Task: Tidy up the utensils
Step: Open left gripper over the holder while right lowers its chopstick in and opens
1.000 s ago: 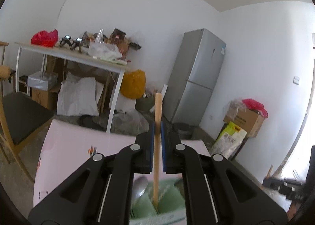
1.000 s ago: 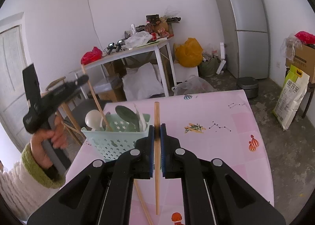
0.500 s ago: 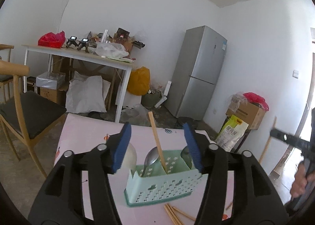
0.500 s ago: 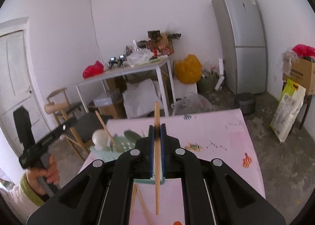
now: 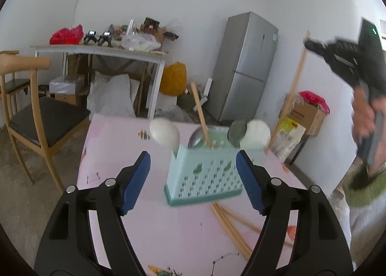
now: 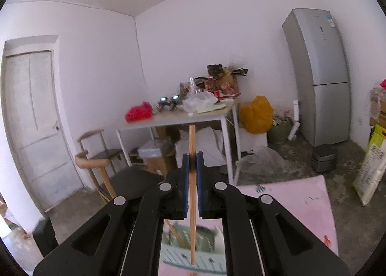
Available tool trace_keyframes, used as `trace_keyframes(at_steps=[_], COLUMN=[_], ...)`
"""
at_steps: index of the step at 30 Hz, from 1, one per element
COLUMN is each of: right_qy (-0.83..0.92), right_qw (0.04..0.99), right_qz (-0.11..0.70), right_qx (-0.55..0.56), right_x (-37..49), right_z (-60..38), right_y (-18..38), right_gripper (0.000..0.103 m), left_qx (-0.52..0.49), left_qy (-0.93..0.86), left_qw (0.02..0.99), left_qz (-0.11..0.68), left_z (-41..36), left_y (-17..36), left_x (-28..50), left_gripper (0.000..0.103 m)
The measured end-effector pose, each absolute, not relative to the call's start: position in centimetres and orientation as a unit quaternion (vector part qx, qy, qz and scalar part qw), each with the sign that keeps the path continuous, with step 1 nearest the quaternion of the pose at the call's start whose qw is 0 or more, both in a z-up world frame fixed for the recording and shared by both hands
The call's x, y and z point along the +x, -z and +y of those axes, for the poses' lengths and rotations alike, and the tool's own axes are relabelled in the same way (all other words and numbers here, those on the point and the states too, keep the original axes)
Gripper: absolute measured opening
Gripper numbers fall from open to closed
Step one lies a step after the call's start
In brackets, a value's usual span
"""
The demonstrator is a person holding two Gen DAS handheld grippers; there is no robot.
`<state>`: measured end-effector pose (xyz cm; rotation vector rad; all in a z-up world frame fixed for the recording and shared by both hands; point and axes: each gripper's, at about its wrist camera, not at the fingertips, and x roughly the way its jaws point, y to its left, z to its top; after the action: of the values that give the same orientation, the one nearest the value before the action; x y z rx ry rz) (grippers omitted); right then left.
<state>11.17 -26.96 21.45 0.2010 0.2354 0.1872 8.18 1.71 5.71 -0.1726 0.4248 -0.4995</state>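
- The left gripper point(image 5: 193, 180) has let go of the chopstick point(image 5: 201, 116) it clamped a second ago; its jaws are opening, nothing between the pads, and it has drawn back from the basket point(image 5: 205, 174).
- That chopstick now leans in the mint-green utensil basket, beside the steel spoon point(image 5: 196, 137) and white ladle point(image 5: 165, 133), so one piece is sorted.
- The right gripper point(image 6: 192, 169) stays clamped narrow on a second chopstick point(image 6: 192, 194), held upright and now lifted above the basket point(image 6: 193, 255).
- Judging by this, that chopstick goes in next.
- More chopsticks point(image 5: 232, 224) lie loose on the pink table point(image 5: 115, 136), just in front of the basket.
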Motion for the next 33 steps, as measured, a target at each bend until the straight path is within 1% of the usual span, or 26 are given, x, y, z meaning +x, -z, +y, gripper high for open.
trace_keyframes(at_steps=[10,18,24,27,28,29,30,33], right_qy=[-0.11,-0.108,-0.116,-0.109,-0.108,-0.109,-0.108,-0.104], right_qw=[0.979,0.973,0.958,0.954,0.953,0.954,0.954,0.961], right_qz=[0.14,0.193,0.257,0.276,0.277,0.274,0.271,0.249], right_qx=[0.096,0.067,0.053,0.051,0.054,0.058,0.061,0.067], right_x=[17.6,21.0,23.0,23.5,23.5,23.4,23.3,22.2], right_z=[-24.2,-22.3,-21.6,-21.8,-22.0,-22.2,-22.4,-23.3], right_y=[-20.5,-16.4,-12.9,-11.9,-11.9,-12.1,-12.3,-13.4], right_gripper=[0.006,0.006,0.006,0.008,0.009,0.012,0.02,0.032], left_qx=[-0.087,-0.086,-0.082,-0.079,-0.078,-0.077,-0.075,-0.074], left_qy=[0.237,0.228,0.227,0.226,0.226,0.226,0.226,0.226], left_qw=[0.942,0.944,0.944,0.944,0.944,0.944,0.944,0.943], left_qz=[0.222,0.223,0.225,0.229,0.229,0.229,0.229,0.232], left_z=[2.3,2.5,2.3,2.2,2.1,2.1,2.0,1.8], left_y=[-4.6,-4.6,-4.5,-4.5,-4.6,-4.6,-4.6,-4.6], left_x=[8.5,8.8,9.0,9.0,8.9,8.9,8.8,8.9], left_gripper=[0.07,0.07,0.07,0.071,0.071,0.071,0.071,0.071])
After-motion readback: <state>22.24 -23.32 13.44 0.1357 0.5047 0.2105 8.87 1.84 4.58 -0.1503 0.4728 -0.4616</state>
